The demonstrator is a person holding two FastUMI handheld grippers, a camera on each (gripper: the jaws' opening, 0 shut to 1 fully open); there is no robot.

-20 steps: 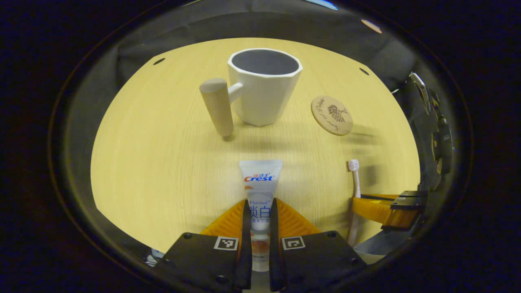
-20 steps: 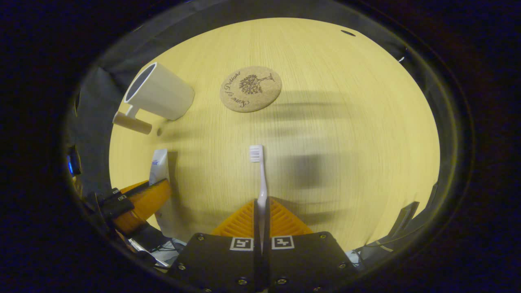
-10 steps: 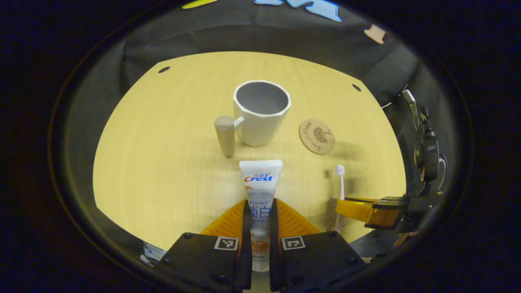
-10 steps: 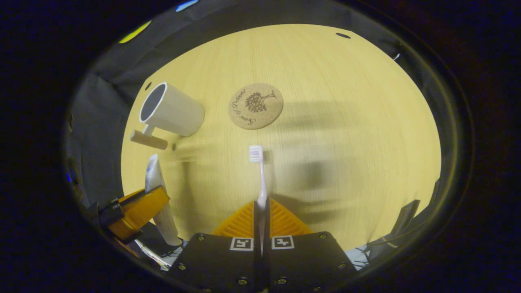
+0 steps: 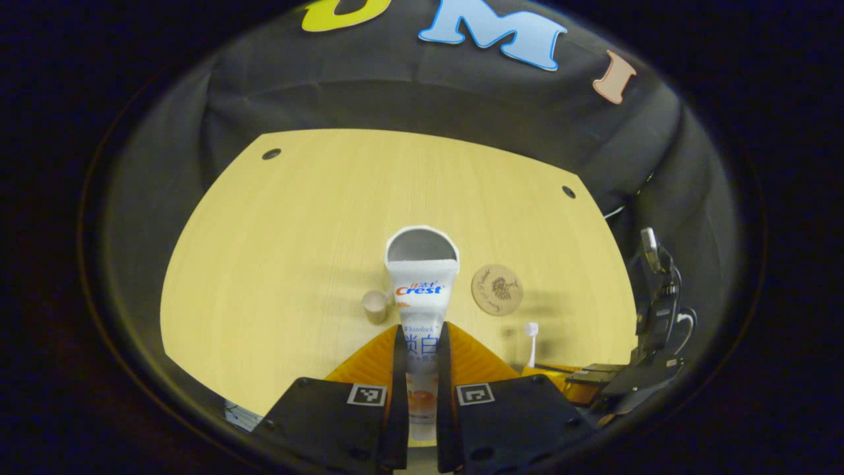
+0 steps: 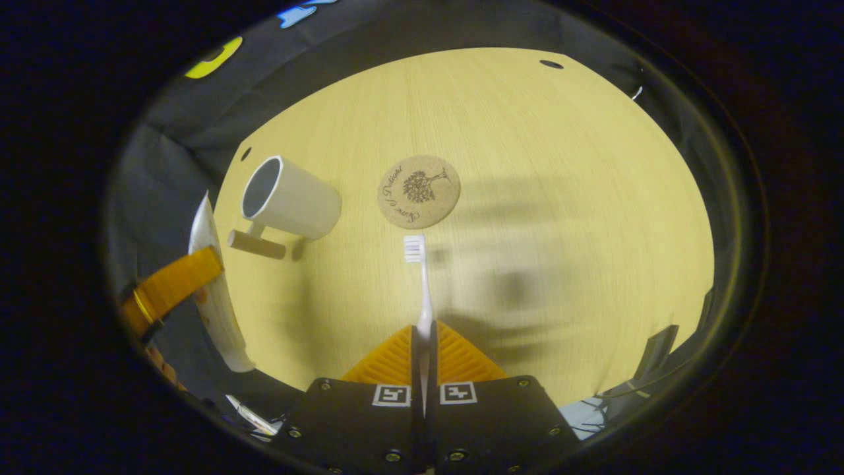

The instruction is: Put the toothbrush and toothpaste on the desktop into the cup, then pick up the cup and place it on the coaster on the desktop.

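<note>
- Two grippers are in use above one light wooden desktop (image 6: 527, 165), and we see black cloth hanging behind its far edge and along its sides.
- In the left gripper view, our left gripper (image 5: 419, 343) is clenched on the toothpaste (image 5: 421, 297); both fingers press the tube from the two sides, and its flat end points forward, held above the desktop.
- In that view the flat end of the tube covers the front of the white cup (image 5: 422, 243), which stands upright on the desktop, about in the middle between its left and right edges.
- The cup has a wooden handle (image 5: 375, 306) that points toward the left edge of the desktop.
- The round cork coaster (image 5: 497, 289) lies flat just beside the cup, on the side toward the right edge, and does not touch it.
- In the right gripper view, our right gripper (image 6: 424, 333) is closed on the toothbrush (image 6: 419, 284); the thin handle is pinched between the fingers and the bristle head points forward, toward the coaster (image 6: 419, 192).
- In this view the cup (image 6: 290, 198) is near the left edge of the desktop, and the inside we can see is empty.
- Small dark round holes (image 5: 271, 154) sit near the far corners of the desktop.
</note>
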